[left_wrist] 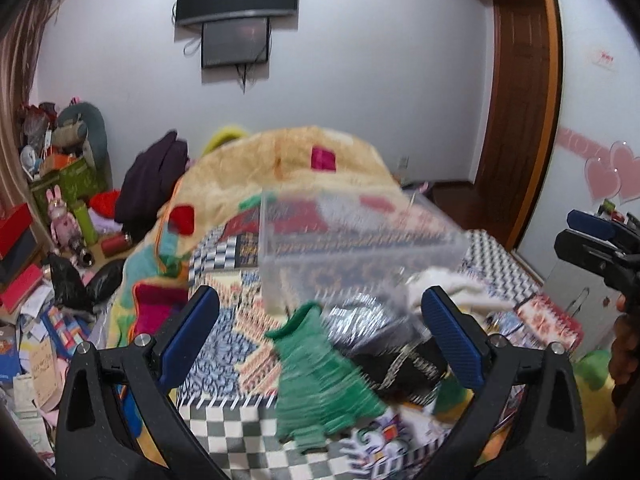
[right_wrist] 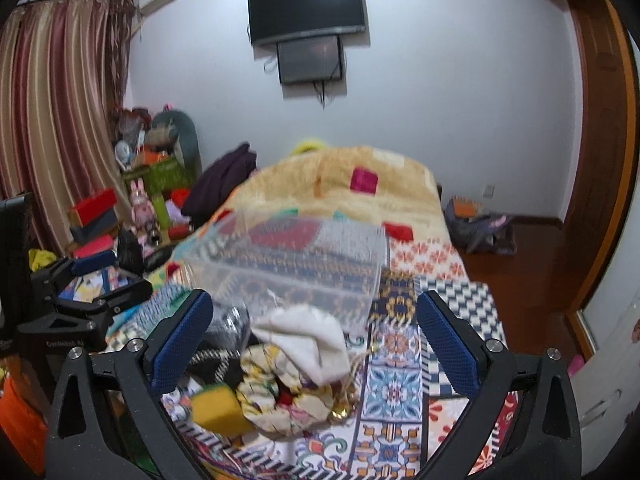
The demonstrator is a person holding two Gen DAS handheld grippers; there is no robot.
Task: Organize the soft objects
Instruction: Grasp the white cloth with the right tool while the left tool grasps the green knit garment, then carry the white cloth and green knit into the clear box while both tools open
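A clear plastic box [left_wrist: 360, 248] stands on the patterned bedspread [left_wrist: 224, 336]; it also shows in the right wrist view [right_wrist: 296, 264]. In front of it lies a pile of soft things: a green knitted piece [left_wrist: 320, 376], a black patterned cloth [left_wrist: 404, 364], a white cloth [right_wrist: 308, 340], a floral fabric item [right_wrist: 276, 392] and a yellow sponge [right_wrist: 218, 408]. My left gripper [left_wrist: 320, 328] is open and empty above the green piece. My right gripper [right_wrist: 316, 332] is open and empty above the white cloth. The right gripper also shows at the left wrist view's right edge [left_wrist: 592, 236].
A beige plush blanket [left_wrist: 288, 164] is heaped at the bed's far end with a dark purple garment [left_wrist: 152, 176]. Boxes, toys and papers [left_wrist: 48, 240] clutter the floor on the left. A bag [right_wrist: 480, 224] lies on the floor at the right. A wooden door [left_wrist: 520, 100] is at the right.
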